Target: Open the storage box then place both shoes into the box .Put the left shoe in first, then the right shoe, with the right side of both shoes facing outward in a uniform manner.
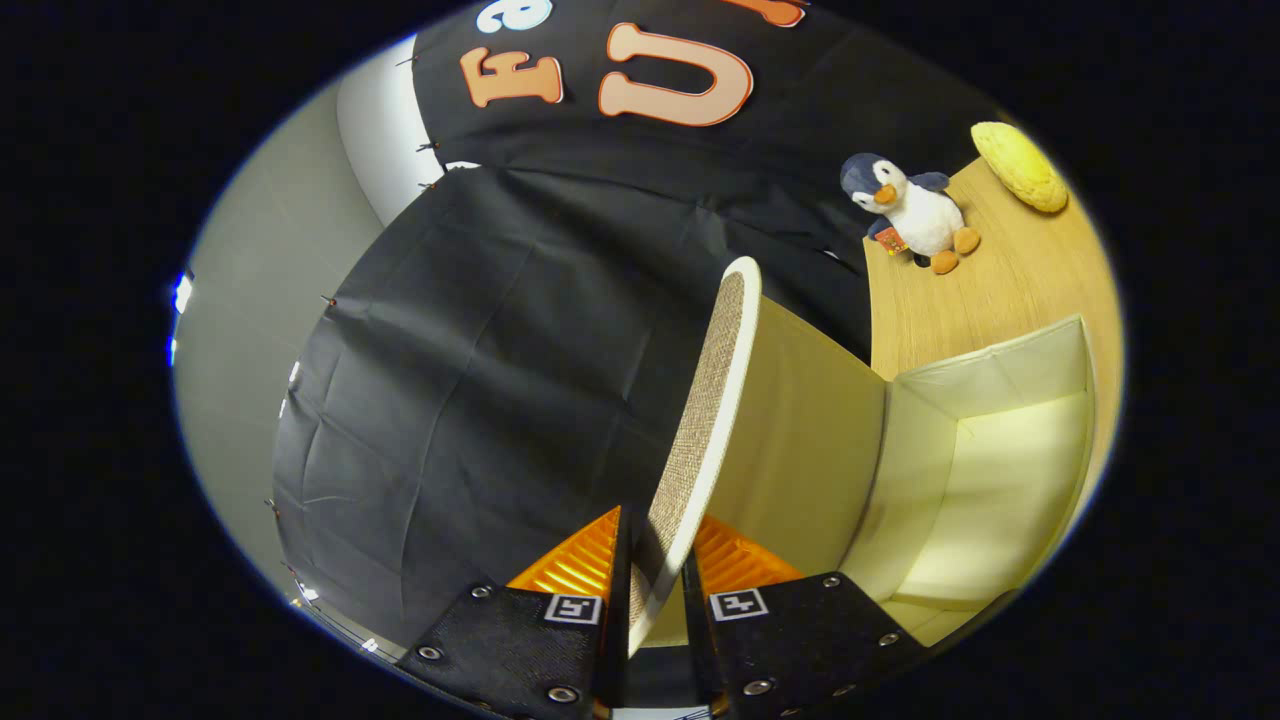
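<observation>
Woven beige fabric with a pale trim covers the lid (712,400) of the storage box (985,455), and its edge sits clamped between the two fingers (652,580) at the bottom centre of the frame, which are closed nearly together with both pressing on the panel. The lid stands raised on edge, running from the fingers up toward the middle of the frame, which suggests it is held this way to swing it clear of the opening. Just right of the lid, the box's cream lining shows in the lower right, its inside open to view and nothing visible in the part that shows; the opening step looks well along, with the shoes not yet placed. Beyond the box, in the upper right, the wooden counter (1010,290) carries a plush penguin (915,212) sitting upright and, farther back, a yellow rounded object (1020,165) at its far end, both well apart from the box. Black cloth fills the backdrop behind the lid, with a pale grey wall (265,300) at the left.
</observation>
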Action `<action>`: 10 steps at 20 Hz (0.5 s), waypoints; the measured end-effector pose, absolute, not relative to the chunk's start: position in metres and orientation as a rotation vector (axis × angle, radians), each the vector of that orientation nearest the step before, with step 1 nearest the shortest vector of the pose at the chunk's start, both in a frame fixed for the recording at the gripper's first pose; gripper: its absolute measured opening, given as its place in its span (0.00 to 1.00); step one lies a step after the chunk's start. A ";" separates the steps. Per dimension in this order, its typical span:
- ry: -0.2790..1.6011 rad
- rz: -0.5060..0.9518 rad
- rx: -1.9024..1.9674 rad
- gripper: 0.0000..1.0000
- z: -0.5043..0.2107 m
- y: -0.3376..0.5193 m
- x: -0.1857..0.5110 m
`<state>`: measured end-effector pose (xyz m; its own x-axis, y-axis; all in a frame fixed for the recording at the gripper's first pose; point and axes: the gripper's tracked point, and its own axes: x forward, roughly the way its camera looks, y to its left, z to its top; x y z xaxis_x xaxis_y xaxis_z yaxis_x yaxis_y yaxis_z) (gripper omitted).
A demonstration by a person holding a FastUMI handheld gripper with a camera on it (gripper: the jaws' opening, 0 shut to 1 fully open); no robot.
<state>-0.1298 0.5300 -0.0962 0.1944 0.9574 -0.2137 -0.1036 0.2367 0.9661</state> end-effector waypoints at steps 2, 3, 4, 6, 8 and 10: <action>1.071 0.973 0.985 0.42 -0.097 0.538 -0.129; 1.068 0.981 0.970 0.54 -0.096 0.540 -0.131; 1.066 0.990 0.962 0.59 -0.094 0.541 -0.131; 1.055 0.991 0.966 0.74 -0.088 0.538 -0.130; 1.047 0.997 0.968 0.86 -0.083 0.530 -0.128; 1.028 0.993 0.928 0.91 -0.082 0.511 -0.125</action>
<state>-0.1251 0.5115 -0.0822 0.2030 0.9496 -0.2390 -0.2051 0.2799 0.9379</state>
